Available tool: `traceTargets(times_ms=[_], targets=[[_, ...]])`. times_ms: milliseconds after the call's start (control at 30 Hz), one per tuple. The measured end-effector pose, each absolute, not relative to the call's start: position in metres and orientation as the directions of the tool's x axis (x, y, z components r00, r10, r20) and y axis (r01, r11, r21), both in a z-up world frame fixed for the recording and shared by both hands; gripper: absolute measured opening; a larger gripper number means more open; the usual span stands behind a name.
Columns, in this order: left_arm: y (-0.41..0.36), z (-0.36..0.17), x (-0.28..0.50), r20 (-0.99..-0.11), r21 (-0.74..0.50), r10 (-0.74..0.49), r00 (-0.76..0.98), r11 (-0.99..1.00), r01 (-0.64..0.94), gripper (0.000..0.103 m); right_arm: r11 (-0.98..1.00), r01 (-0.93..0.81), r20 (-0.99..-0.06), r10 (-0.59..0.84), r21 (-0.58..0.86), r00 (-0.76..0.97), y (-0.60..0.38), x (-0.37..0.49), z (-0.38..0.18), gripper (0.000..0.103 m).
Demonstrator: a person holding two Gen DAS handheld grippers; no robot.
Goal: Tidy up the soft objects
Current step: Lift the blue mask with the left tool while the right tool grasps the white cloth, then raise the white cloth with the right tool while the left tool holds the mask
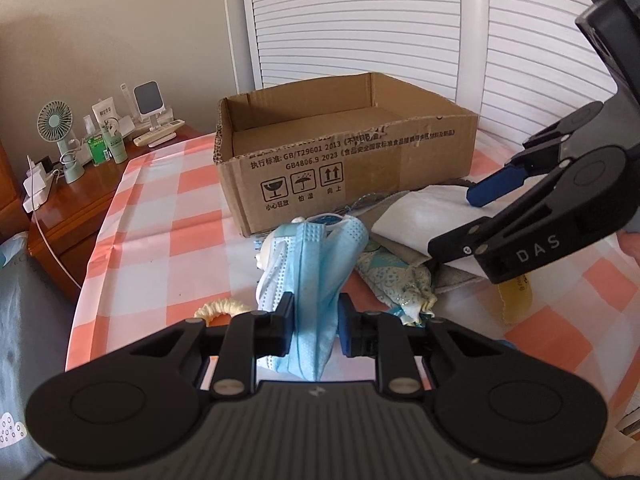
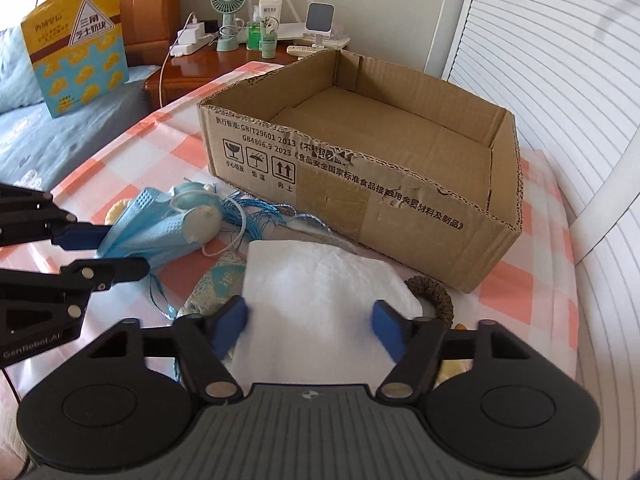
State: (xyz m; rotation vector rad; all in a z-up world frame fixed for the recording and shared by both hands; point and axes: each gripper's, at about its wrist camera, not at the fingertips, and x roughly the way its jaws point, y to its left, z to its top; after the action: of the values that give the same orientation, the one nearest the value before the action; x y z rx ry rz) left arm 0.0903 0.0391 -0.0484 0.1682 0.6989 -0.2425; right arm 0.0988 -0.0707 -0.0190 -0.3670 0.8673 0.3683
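My left gripper (image 1: 314, 326) is shut on a bunched blue face mask (image 1: 316, 264), also seen in the right wrist view (image 2: 160, 228), in front of the open cardboard box (image 1: 348, 160). My right gripper (image 2: 312, 320) is open, its blue pads on either side of a folded white cloth (image 2: 320, 288) that lies on the checked tablecloth; it shows in the left wrist view too (image 1: 456, 224). A patterned pouch (image 1: 396, 276), a cream scrunchie (image 1: 222, 306) and a brown scrunchie (image 2: 436, 292) lie near the cloth.
The box (image 2: 400, 208) shows only its bare cardboard floor. A wooden nightstand (image 1: 80, 188) with a green fan (image 1: 60, 136) and bottles stands at the left. A louvered white door (image 1: 360, 20) is behind the box. A yellow snack bag (image 2: 76, 40) leans on the bed.
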Motion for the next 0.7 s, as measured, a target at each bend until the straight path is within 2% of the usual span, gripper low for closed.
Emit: traceTargets(times_ms=[67, 200, 267, 333, 433, 700], targets=[[0.039, -0.047, 0.089, -0.653, 0.073, -0.164, 0.739, 0.958, 0.277, 0.02, 0.879, -0.444, -0.786, 0.148, -0.174, 0.6, -0.072, 0.096, -0.017, 0.053], [0.038, -0.043, 0.087, -0.649, 0.084, -0.16, 0.744, 0.957, 0.279, 0.02, 0.884, -0.439, -0.774, 0.162, -0.161, 0.611, -0.078, 0.091, -0.008, 0.03], [0.038, -0.04, 0.085, -0.646, 0.084, -0.162, 0.746, 0.956, 0.28, 0.02, 0.887, -0.431, -0.77, 0.159, -0.163, 0.618, -0.081, 0.09, -0.006, 0.027], [0.038, -0.038, 0.084, -0.644, 0.085, -0.162, 0.748, 0.956, 0.28, 0.02, 0.888, -0.428, -0.767, 0.155, -0.168, 0.623, -0.084, 0.087, -0.004, 0.018], [0.037, -0.034, 0.082, -0.641, 0.09, -0.161, 0.75, 0.955, 0.281, 0.02, 0.887, -0.427, -0.759, 0.156, -0.173, 0.632, -0.085, 0.082, -0.001, 0.015], [0.037, -0.018, 0.079, -0.635, 0.101, -0.164, 0.755, 0.951, 0.292, 0.02, 0.889, -0.421, -0.713, 0.179, -0.178, 0.678, -0.091, 0.068, 0.024, 0.015]])
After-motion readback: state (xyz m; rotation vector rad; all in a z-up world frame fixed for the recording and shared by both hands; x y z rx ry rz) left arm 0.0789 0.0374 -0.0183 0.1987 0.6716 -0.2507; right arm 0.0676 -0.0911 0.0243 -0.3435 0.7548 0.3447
